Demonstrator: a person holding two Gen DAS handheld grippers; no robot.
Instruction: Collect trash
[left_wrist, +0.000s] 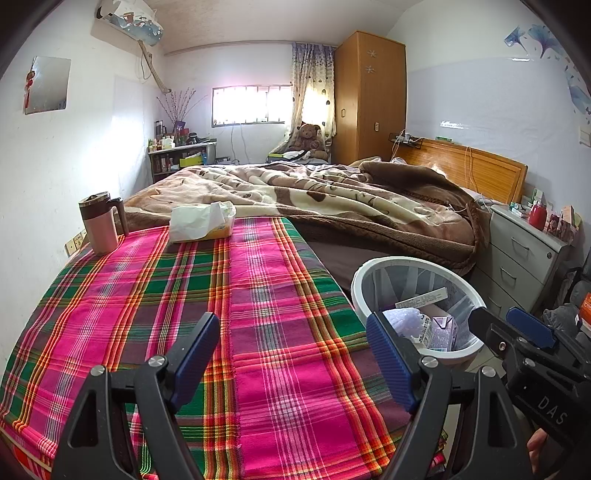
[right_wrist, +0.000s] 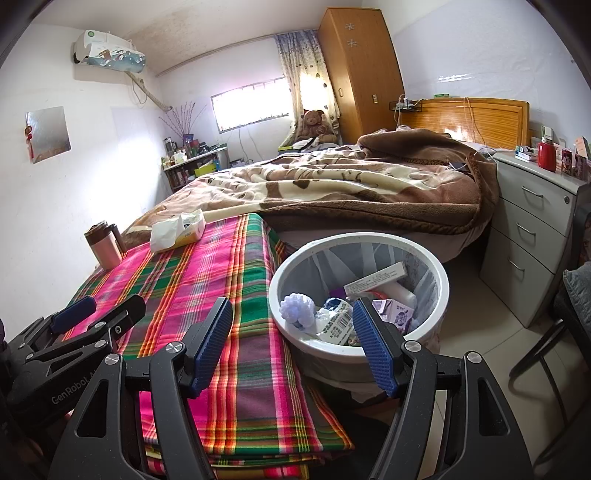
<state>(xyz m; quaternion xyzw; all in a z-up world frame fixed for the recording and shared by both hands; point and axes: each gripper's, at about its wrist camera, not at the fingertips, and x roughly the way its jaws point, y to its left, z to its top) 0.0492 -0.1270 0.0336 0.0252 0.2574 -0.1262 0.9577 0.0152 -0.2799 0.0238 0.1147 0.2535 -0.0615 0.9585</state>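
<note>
Right wrist: trash bin (right_wrist: 291, 275) holds trash; right tool (right_wrist: 295, 339) empty, agape.

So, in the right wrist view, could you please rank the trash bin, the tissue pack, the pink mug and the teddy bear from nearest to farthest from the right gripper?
From the right gripper:
1. Trash bin, just ahead, right of the table.
2. Tissue pack, at the table's far end.
3. Pink mug, far left corner; close to the tissue pack, hard to separate.
4. Teddy bear, beneath the window.
</note>
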